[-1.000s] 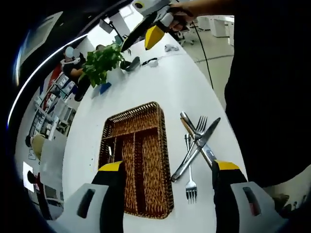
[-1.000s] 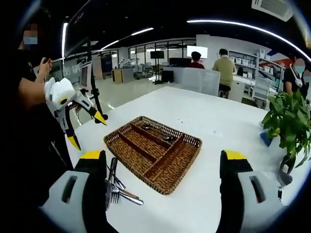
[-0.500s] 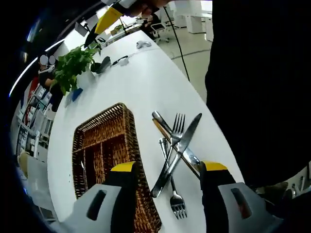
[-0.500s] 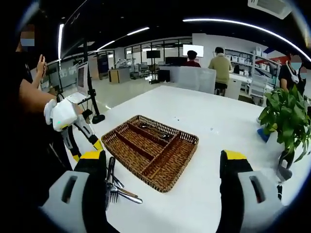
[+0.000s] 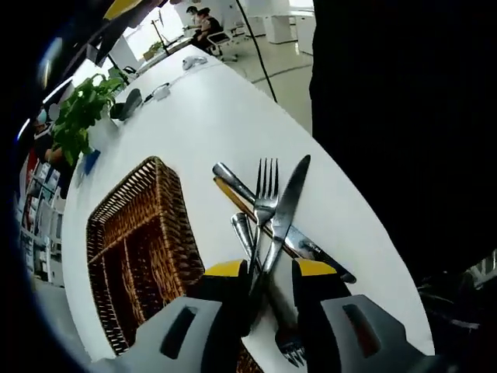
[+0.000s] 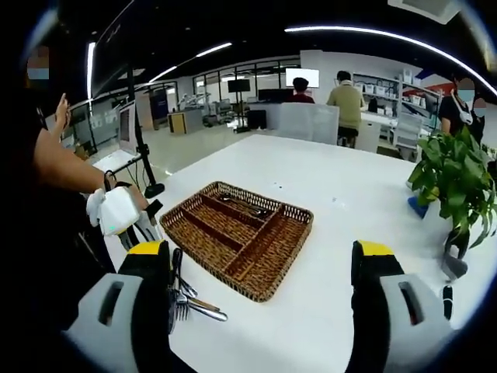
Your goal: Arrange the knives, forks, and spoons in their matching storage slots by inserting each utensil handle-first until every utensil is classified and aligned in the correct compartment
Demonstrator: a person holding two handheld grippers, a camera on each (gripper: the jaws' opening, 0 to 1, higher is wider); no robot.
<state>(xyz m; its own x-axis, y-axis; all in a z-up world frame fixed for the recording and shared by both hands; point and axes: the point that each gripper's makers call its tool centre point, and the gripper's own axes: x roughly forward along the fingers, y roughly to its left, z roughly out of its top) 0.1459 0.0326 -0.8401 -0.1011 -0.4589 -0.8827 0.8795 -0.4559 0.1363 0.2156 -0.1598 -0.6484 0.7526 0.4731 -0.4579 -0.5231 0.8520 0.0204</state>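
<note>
**My left claw pinches in on the cutlery pile beside the wicker tray**

The white table (image 6: pixel 326 194) carries everything. On it sits the wicker tray (image 5: pixel 132 256), the biggest of the task's things, a brown woven rectangle split by woven dividers into long slots. In my right gripper view the tray (image 6: pixel 241 237) lies at 12 o'clock from my jaws, and one piece of metal cutlery (image 6: pixel 242 205) rests in the far slot; I cannot tell which kind it is. The other slots look bare.

The loose pile lies just beside the tray, at its 3 o'clock in my left gripper view. I count one knife (image 5: pixel 286 210), long axis running from about 1 o'clock down to 7 o'clock, blade tip up. One fork (image 5: pixel 265 194) crosses it with tines pointing to 12 o'clock. A second fork (image 5: pixel 290 351) has its tines at 6 o'clock, by my jaw. Two more handles (image 5: pixel 233 180) slant from 10 o'clock under the knife; their heads are hidden.

My left gripper (image 5: pixel 268 273) is narrowed around the crossing stems, the yellow tips close on either side; whether they actually grip I cannot tell. My right gripper (image 6: pixel 260 256) stands wide, holding nothing.

A potted plant (image 6: pixel 458 186) stands at 3 o'clock.
</note>
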